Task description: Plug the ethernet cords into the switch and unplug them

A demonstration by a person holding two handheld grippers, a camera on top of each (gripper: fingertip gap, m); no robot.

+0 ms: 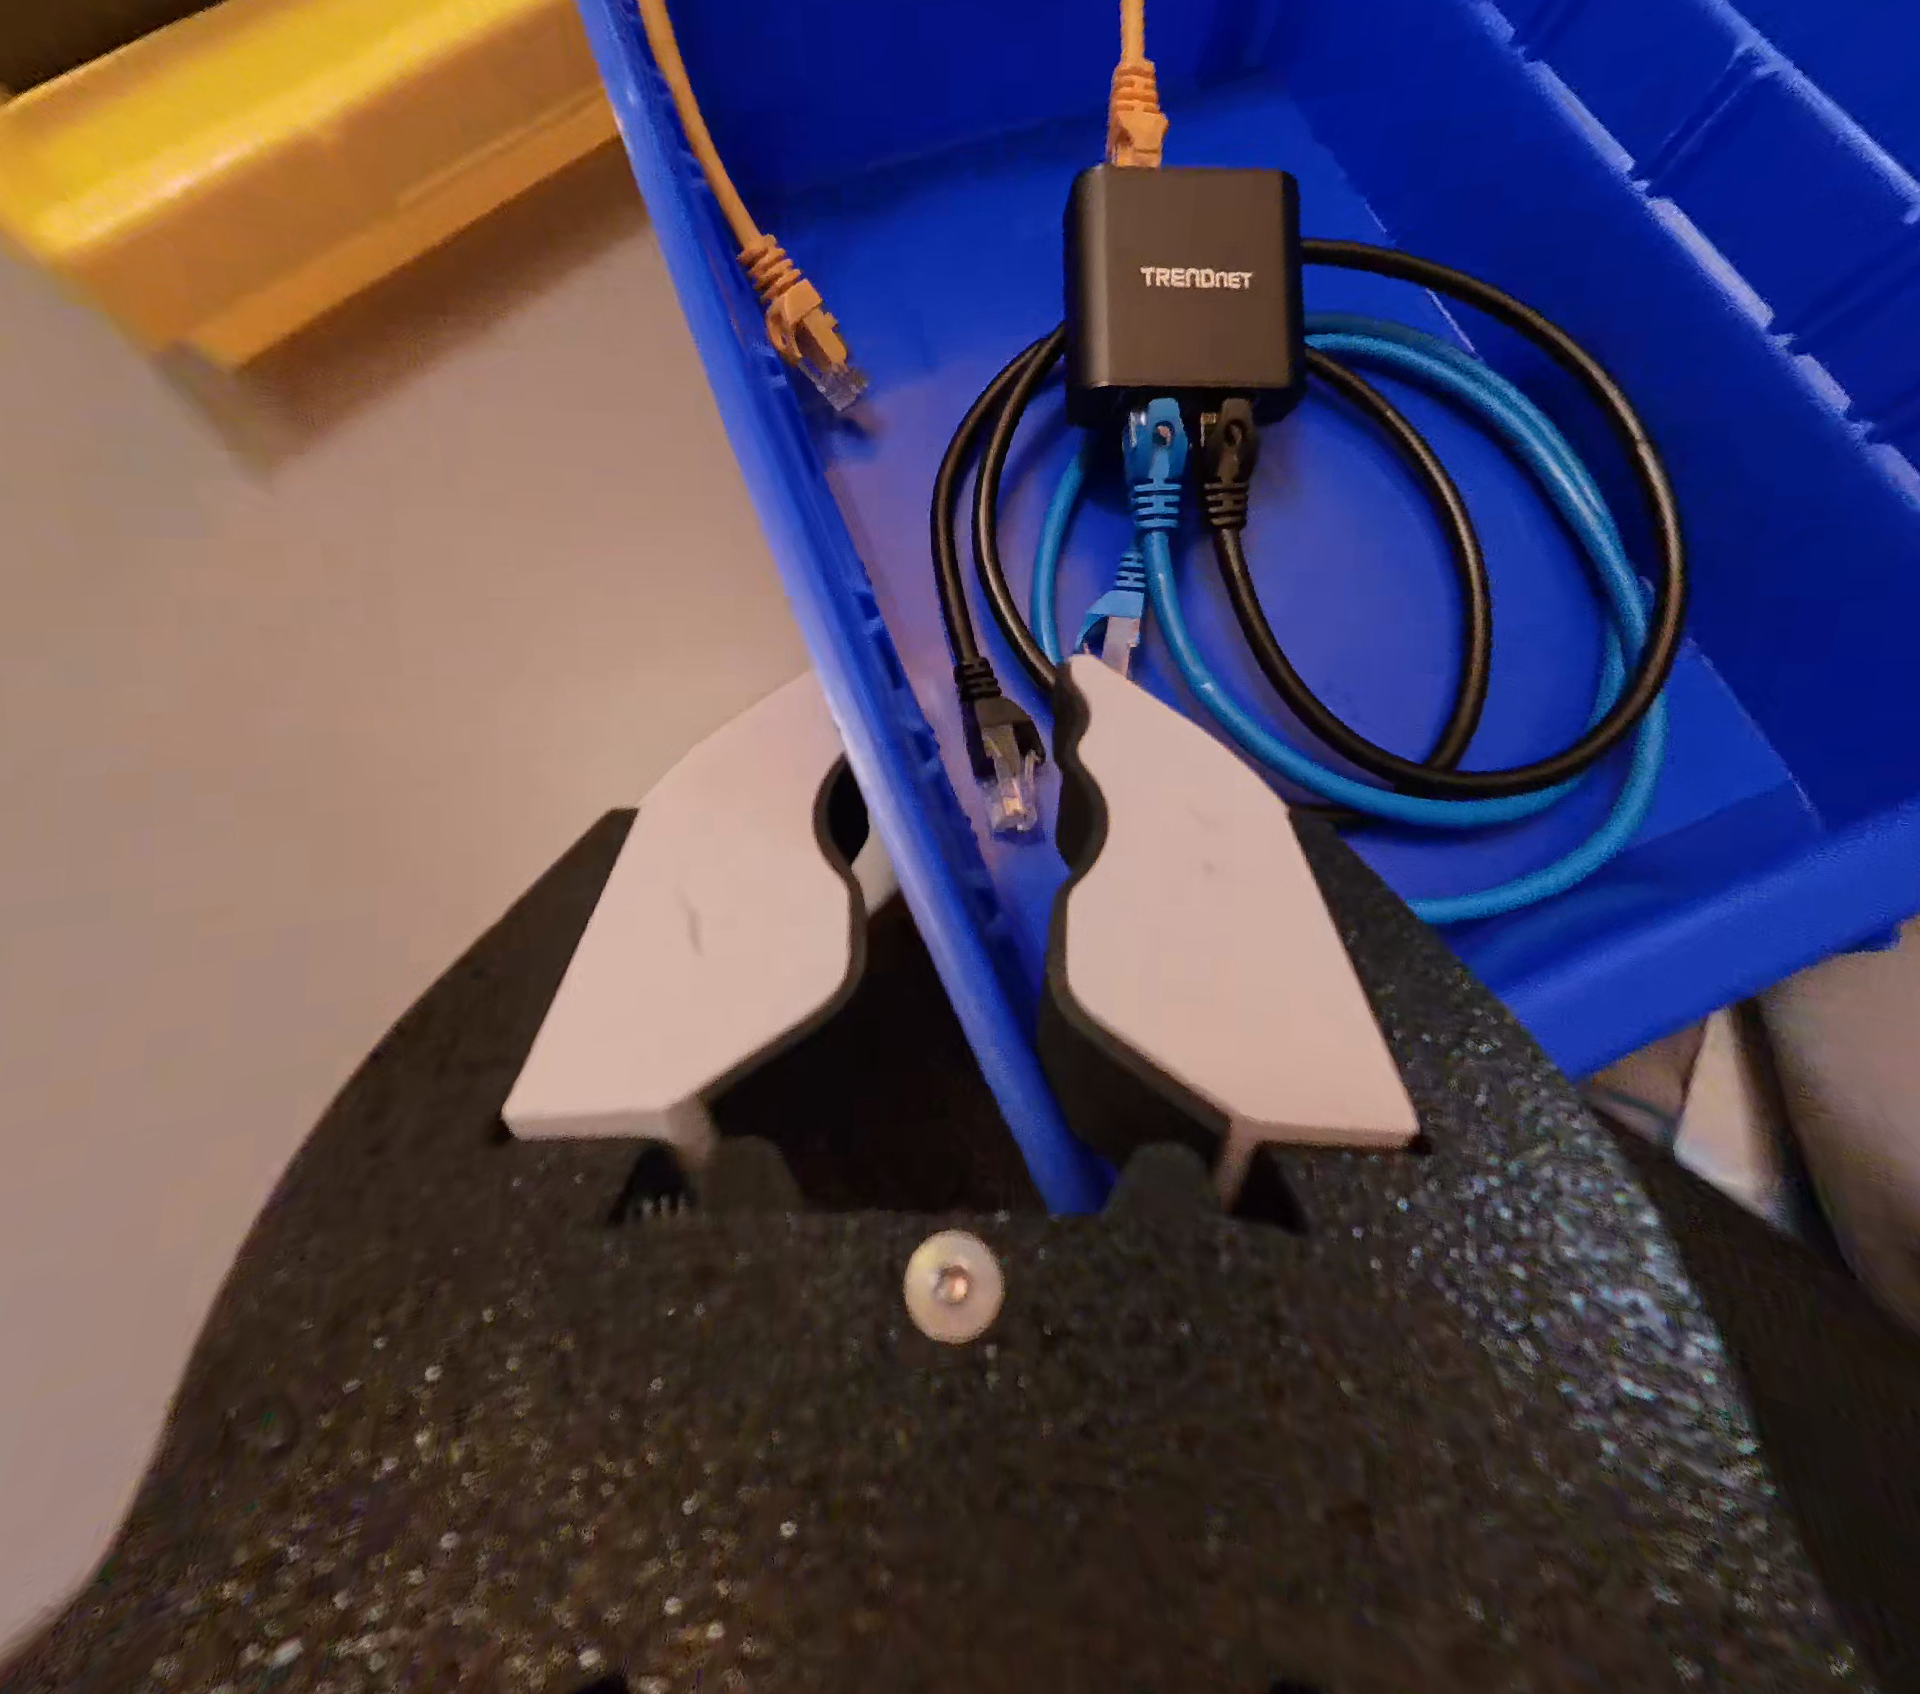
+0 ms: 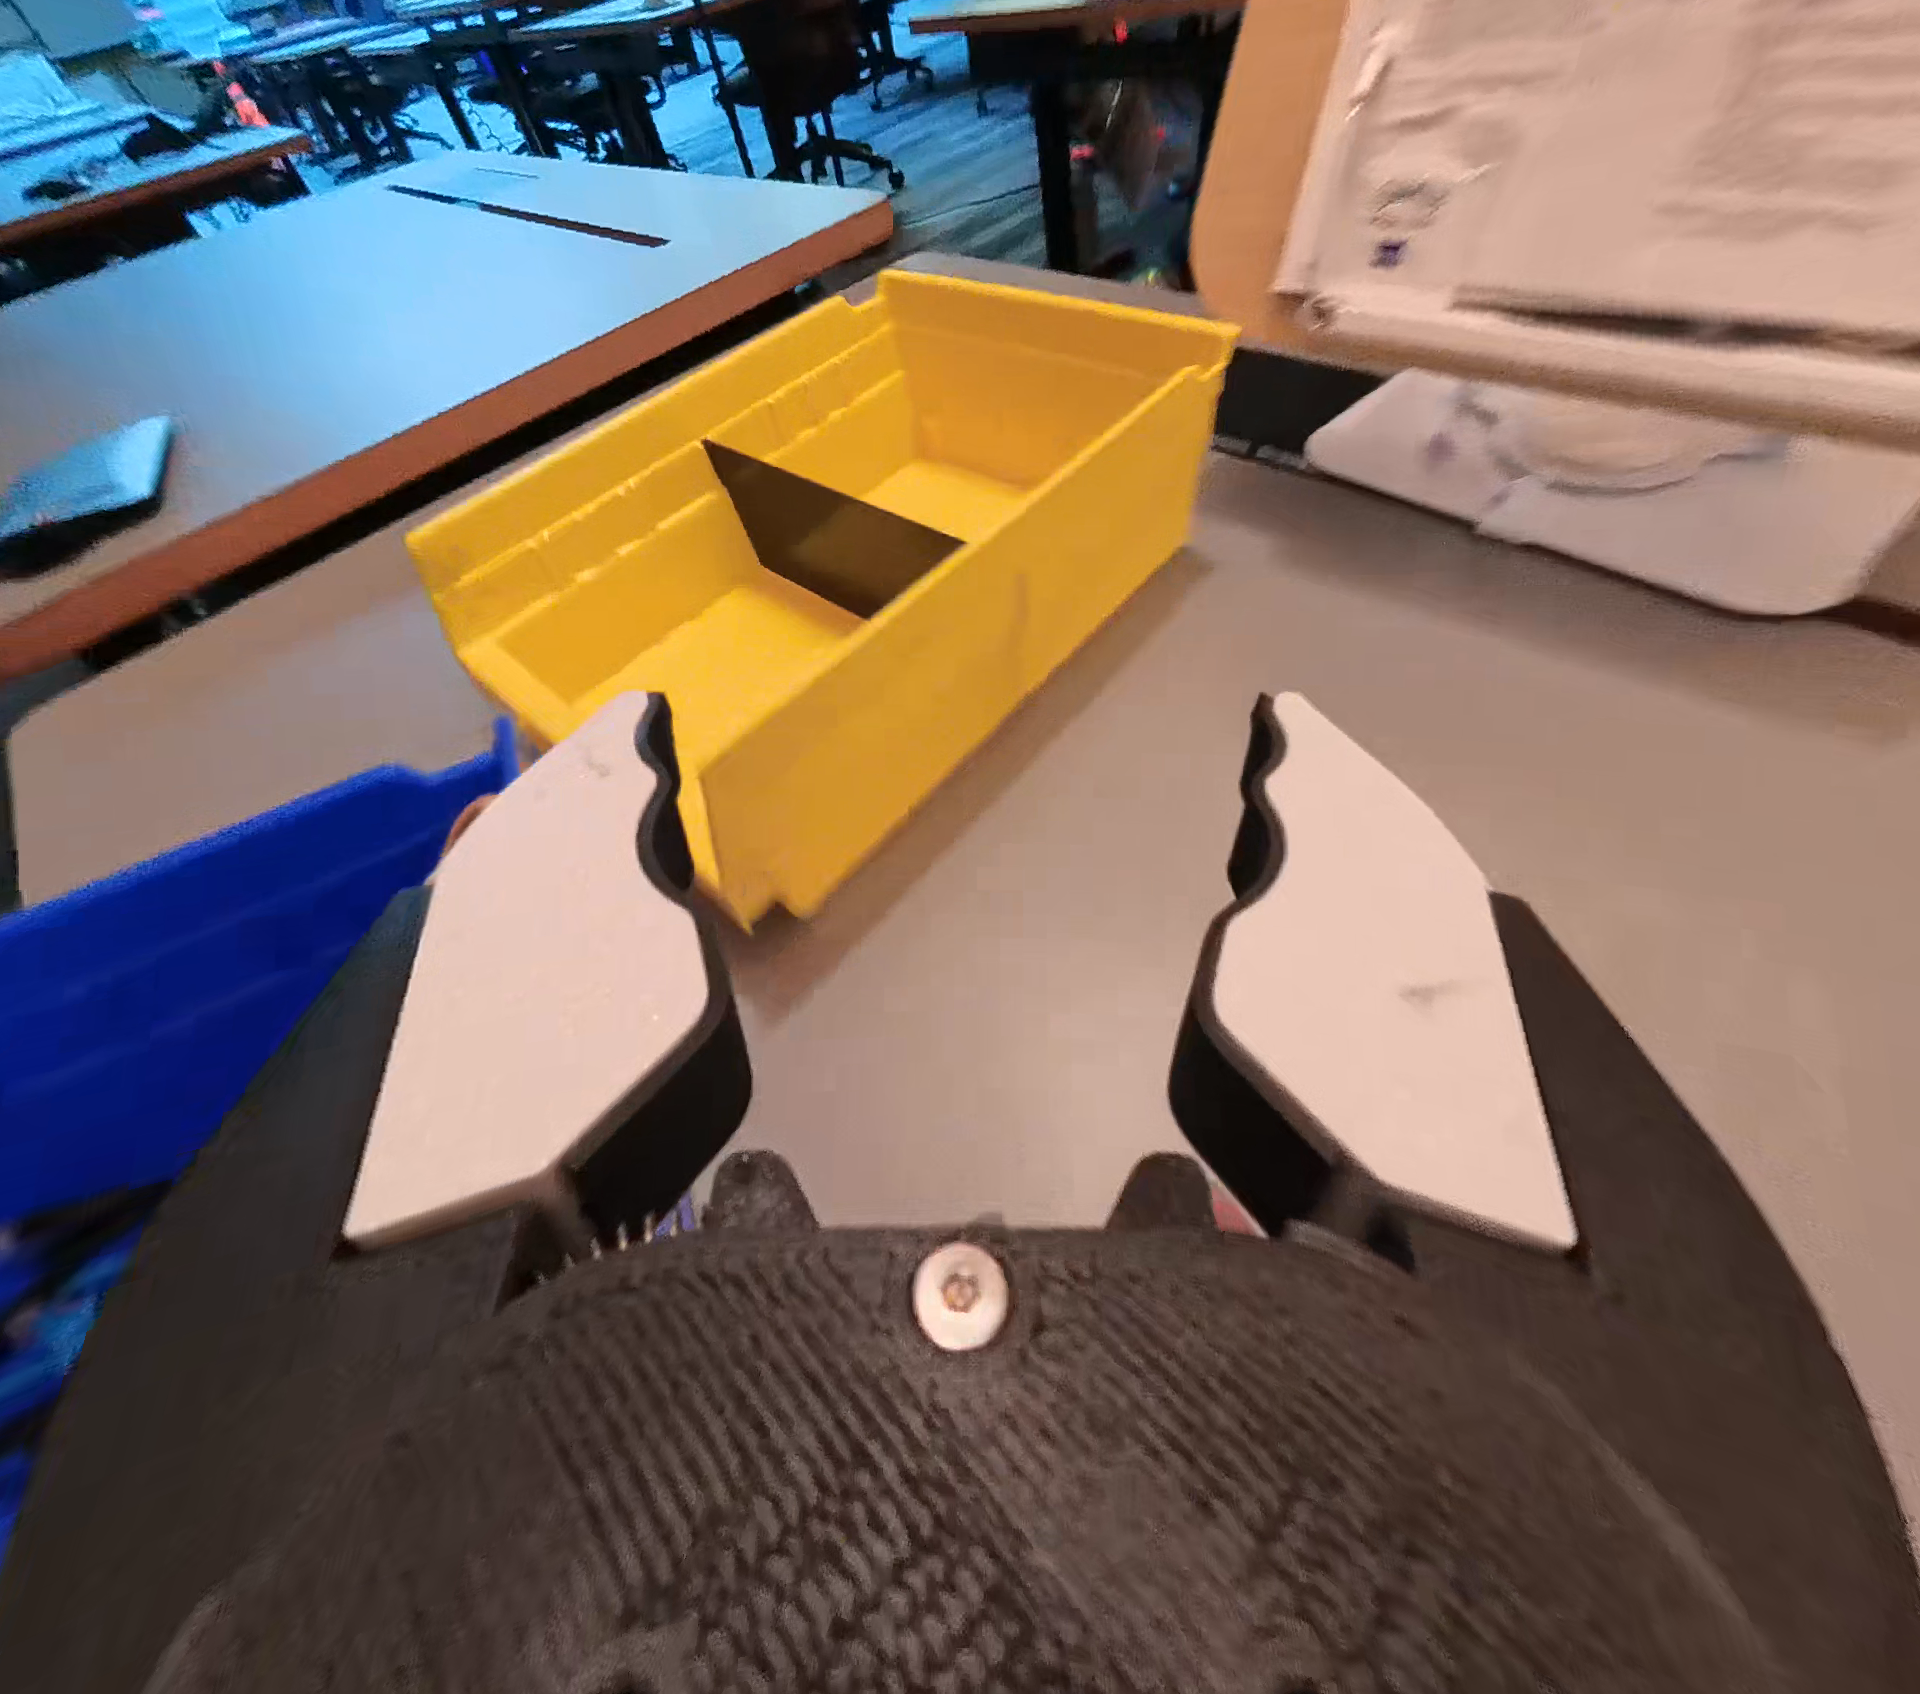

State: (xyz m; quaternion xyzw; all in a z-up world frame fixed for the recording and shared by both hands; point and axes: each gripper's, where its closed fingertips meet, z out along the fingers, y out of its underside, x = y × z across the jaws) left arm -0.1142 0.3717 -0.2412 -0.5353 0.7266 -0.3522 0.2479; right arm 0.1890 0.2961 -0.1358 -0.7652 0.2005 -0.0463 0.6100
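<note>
- Left wrist view: our left gripper straddles the side wall of the blue bin, seemingly pinching it. Inside lies the switch with orange, blue and black plugs seated. We judge that a slip of this grip could drop the bin and send the switch sliding.
- Right wrist view: our right gripper is spread and empty, aimed at the yellow bin. Reaching blind, we risk snagging the coiled cords.

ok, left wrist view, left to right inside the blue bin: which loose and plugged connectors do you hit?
Loose orange plug → loose black plug → plugged blue connector → plugged black connector, the last two in the switch.
</note>
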